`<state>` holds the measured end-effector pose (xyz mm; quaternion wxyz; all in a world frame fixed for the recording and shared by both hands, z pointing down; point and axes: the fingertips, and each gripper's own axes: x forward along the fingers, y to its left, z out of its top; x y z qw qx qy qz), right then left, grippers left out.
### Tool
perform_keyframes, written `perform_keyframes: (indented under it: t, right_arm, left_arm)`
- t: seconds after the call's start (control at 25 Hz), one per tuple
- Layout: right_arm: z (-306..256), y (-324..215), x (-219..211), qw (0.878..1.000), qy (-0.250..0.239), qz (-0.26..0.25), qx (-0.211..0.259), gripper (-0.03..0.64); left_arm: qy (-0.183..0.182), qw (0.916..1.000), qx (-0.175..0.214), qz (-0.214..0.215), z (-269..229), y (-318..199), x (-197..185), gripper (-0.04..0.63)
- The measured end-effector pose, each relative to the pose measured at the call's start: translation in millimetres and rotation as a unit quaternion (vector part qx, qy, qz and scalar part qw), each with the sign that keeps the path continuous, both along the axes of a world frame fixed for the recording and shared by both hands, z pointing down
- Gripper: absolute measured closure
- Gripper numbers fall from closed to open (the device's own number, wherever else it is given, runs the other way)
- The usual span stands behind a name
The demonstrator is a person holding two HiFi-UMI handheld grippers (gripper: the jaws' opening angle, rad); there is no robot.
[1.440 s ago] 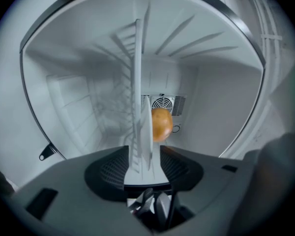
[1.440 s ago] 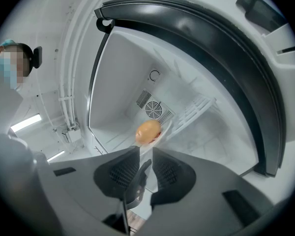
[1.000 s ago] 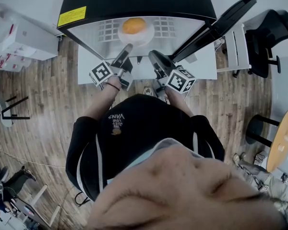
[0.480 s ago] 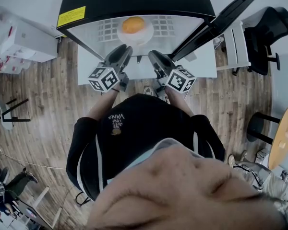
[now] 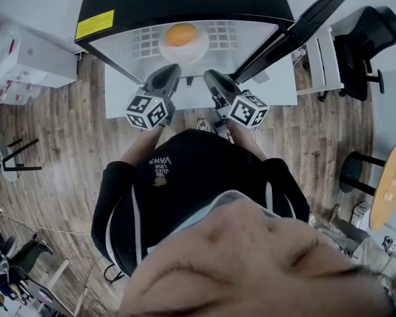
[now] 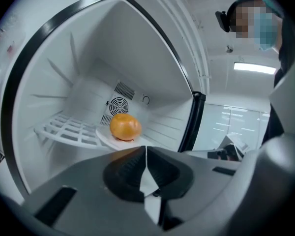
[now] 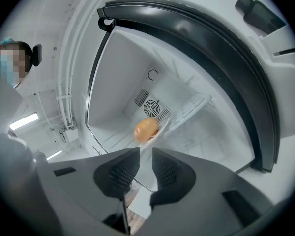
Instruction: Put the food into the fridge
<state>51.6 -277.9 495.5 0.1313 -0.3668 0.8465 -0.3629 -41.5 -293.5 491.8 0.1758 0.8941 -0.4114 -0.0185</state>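
Floor (image 5: 59,144): brown wood planks, running all round in the head view. Upper left: white boxy units (image 5: 26,51) along a pale wall. Upper right: black office chair (image 5: 373,38). Right edge: round wooden table (image 5: 388,190), with a black stool (image 5: 354,177) just beside it. Left gripper view, upper right: white ceiling with a lit strip light (image 6: 254,68).
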Motion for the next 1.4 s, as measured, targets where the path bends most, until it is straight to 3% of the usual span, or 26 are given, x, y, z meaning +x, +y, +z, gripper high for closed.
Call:
perform_keyframes:
  t: [1.4]
  right_arm:
    - [-4, -30, 11, 1.0, 0.006, -0.008, 0.011, 0.546]
  left_arm:
    - [0.009, 0.9996, -0.013, -0.025, 8, -43, 5, 0.574]
